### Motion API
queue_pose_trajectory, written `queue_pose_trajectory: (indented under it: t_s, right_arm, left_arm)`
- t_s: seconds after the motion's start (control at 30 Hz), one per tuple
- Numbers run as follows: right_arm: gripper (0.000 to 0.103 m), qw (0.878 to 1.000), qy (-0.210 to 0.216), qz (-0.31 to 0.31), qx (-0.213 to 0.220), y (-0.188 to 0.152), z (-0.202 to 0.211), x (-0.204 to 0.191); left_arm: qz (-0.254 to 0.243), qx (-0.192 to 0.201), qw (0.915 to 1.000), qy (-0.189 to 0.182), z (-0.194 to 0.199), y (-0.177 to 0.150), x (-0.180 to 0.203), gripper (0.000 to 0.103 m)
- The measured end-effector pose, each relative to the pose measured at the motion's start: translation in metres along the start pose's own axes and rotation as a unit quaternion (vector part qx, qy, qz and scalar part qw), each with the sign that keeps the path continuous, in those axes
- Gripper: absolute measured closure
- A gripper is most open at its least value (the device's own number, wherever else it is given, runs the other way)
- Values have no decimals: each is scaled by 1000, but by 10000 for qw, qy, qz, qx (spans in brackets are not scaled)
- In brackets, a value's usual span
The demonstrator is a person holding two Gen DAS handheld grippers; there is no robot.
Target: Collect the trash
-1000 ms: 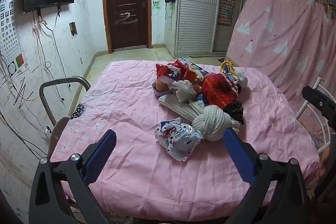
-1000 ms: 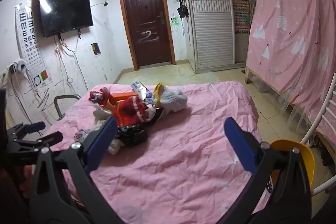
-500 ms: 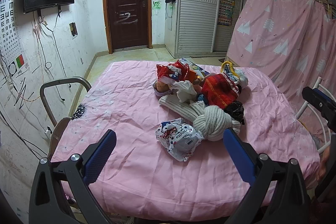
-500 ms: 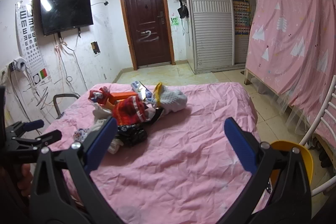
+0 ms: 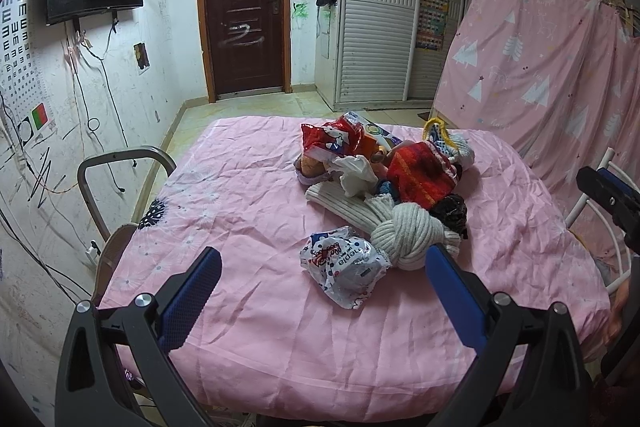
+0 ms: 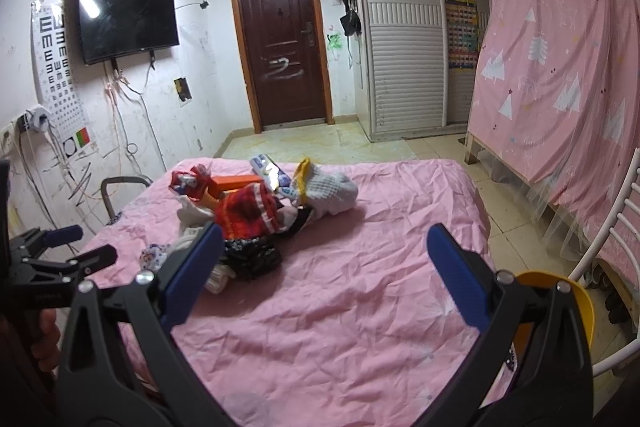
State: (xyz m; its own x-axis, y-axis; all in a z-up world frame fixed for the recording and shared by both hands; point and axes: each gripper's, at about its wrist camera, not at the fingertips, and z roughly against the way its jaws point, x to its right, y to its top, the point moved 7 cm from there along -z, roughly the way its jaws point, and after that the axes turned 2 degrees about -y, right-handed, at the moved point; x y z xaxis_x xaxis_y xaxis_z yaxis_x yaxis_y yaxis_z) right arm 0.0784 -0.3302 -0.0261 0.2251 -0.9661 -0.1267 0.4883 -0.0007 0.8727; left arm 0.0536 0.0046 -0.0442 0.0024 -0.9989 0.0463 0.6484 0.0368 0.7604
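A heap of trash and cloth lies on the pink-covered table (image 5: pixel 248 211). Nearest in the left wrist view is a crumpled white snack wrapper (image 5: pixel 345 269), beside a knotted cream rope bundle (image 5: pixel 408 237). Behind them sit a red knitted cloth (image 5: pixel 422 173), a red snack bag (image 5: pixel 332 141), white tissue (image 5: pixel 356 175) and a black bag (image 5: pixel 452 211). My left gripper (image 5: pixel 322 291) hangs open just short of the wrapper, holding nothing. My right gripper (image 6: pixel 322 269) stands open over the table (image 6: pixel 380 267), right of the red cloth (image 6: pixel 250 213) and black bag (image 6: pixel 252 255). A grey glove (image 6: pixel 332 193) lies behind.
A metal chair (image 5: pixel 120 167) stands at the table's left edge and a white chair (image 6: pixel 612 247) at its right. A yellow bin (image 6: pixel 560 303) sits low at the right, behind my right gripper. A pink curtain (image 6: pixel 560 75) and a brown door (image 5: pixel 244 19) lie beyond.
Almost nothing has moved. Both views have shifted very slightly and both grippers stay open and empty.
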Motion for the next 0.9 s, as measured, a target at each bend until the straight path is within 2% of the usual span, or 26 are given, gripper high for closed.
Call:
queue_pose_trajectory:
  t_s: [0.9]
  right_arm:
    - [5,10000,-31,26,-1,1,1,-1]
  left_arm:
    - [3,17,10000,20,0,3,-3,11]
